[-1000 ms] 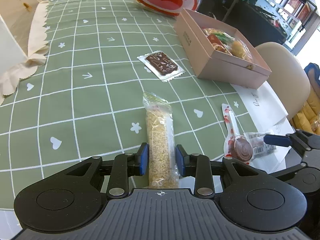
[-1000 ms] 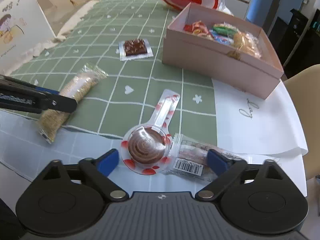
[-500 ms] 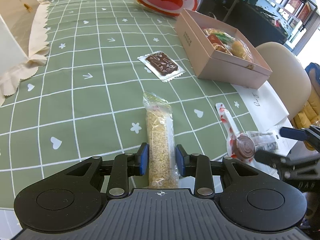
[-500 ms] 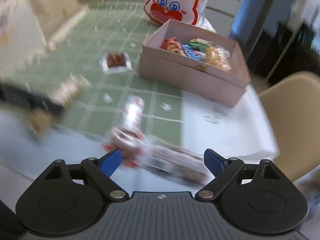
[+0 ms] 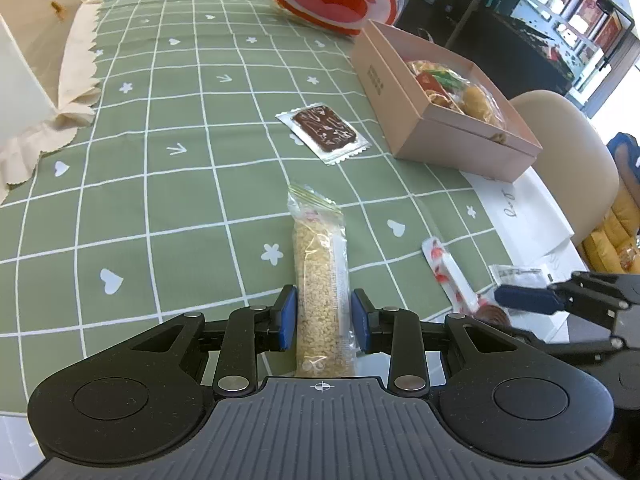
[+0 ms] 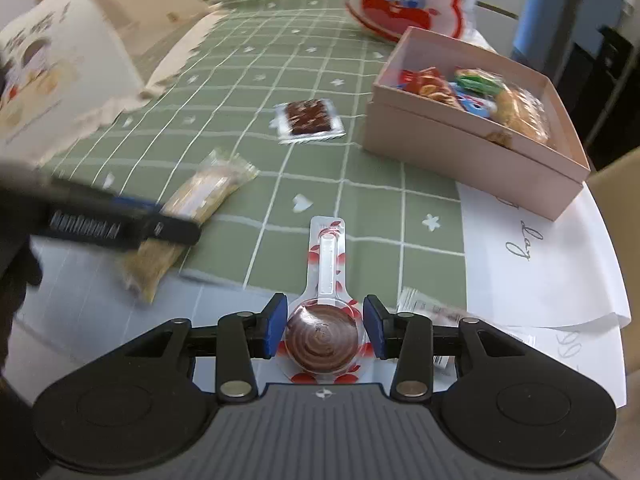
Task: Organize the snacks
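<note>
Swinging left off the barcoded packet (image 6: 430, 314), right hand-held gripper (image 6: 325, 330) is just closing narrowly around the chocolate spoon cup (image 6: 322, 338); left hand-held gripper (image 5: 323, 317) is gripping the cereal bar (image 5: 322, 288).

Light: bright, even daylight over the tabletop (image 5: 160, 184)
Source: window at far right, blown out to white
Shadows: soft and faint
Glare: sheen on the clear wrappers
Left wrist view: sharp throughout
Right wrist view: motion blur at left and far, smearing the paper bag (image 6: 68, 72)
Distortion: fisheye bends grid lines at the edges
</note>
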`<state>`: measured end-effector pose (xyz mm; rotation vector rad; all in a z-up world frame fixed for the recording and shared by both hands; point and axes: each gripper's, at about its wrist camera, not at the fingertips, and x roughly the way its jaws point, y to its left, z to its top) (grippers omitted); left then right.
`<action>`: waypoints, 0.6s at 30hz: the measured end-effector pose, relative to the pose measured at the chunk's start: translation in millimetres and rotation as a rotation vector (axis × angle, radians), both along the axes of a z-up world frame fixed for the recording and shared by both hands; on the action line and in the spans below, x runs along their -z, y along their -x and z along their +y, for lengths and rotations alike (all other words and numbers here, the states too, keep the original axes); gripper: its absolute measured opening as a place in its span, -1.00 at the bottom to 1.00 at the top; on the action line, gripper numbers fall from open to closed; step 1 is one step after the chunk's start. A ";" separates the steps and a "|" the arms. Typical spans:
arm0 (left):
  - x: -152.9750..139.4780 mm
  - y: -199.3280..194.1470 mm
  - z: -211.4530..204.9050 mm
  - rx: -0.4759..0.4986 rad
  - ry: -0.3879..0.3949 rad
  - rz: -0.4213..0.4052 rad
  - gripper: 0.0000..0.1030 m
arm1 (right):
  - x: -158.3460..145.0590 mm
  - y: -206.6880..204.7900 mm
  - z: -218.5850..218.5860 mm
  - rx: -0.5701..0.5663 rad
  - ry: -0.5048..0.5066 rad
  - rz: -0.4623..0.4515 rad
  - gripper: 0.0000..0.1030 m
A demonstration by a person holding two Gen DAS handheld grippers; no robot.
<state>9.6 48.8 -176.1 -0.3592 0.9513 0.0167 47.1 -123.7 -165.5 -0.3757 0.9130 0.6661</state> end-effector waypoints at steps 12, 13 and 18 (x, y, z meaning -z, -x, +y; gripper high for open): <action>0.1 -0.1 -0.5 0.001 -0.003 -0.001 -0.33 | 0.9 2.2 -22.0 0.024 0.024 0.001 -0.04; 0.1 0.0 -0.8 -0.001 -0.004 -0.001 -0.33 | 2.0 1.9 -21.0 0.030 0.020 -0.003 -0.04; -0.2 0.3 -3.8 -0.008 -0.016 -0.001 -0.33 | 2.2 6.2 -14.0 0.010 0.029 -0.014 -0.17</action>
